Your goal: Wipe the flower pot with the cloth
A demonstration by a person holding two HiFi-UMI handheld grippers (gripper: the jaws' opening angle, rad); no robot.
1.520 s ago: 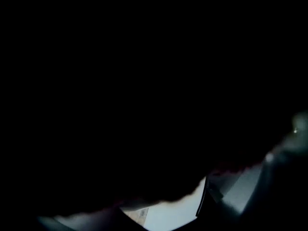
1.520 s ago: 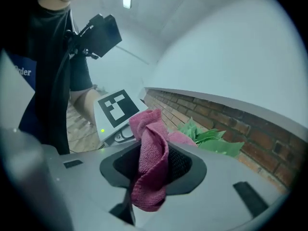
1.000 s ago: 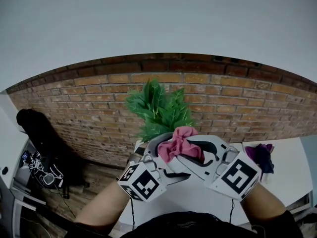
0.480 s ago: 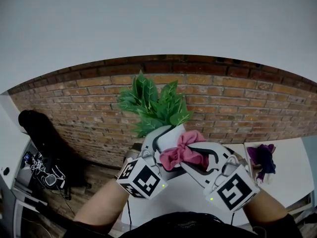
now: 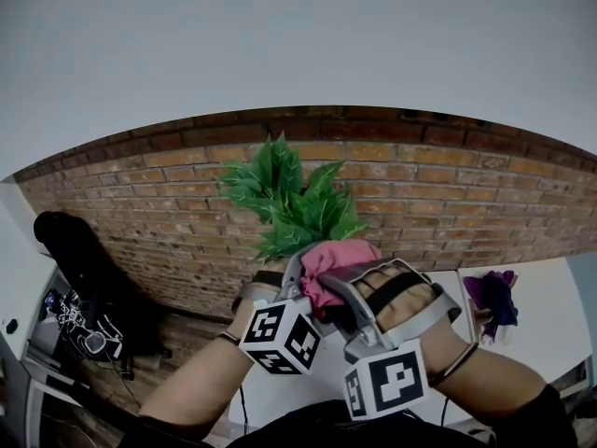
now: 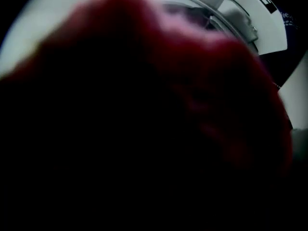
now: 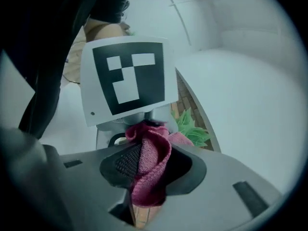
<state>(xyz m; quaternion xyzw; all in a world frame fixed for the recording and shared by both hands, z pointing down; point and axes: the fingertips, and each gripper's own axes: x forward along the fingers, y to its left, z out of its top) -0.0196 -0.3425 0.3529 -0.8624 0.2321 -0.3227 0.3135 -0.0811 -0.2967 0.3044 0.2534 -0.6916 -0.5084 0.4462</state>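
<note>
A plant with green leaves (image 5: 294, 203) is held up in front of me; its flower pot is almost wholly hidden behind the cloth and the jaws. My left gripper (image 5: 289, 280) sits at the base of the plant, shut on the pot. The pink cloth (image 5: 338, 258) is bunched right under the leaves, pressed against the pot. My right gripper (image 5: 325, 286) is shut on that cloth (image 7: 149, 170). In the left gripper view the cloth (image 6: 144, 105) covers nearly everything and its jaws are dark. The right gripper view shows the left gripper's marker cube (image 7: 127, 78) and some leaves (image 7: 190, 126).
A white table (image 5: 532, 292) lies below at the right with a purple cloth (image 5: 492, 297) on it. A brick wall (image 5: 168, 208) runs behind. A black chair (image 5: 75, 250) and dark gear stand at the left on the floor.
My right gripper has turned and swung left and lower, its marker cube now beside the left one. The cloth has shifted up against the pot under the leaves.
</note>
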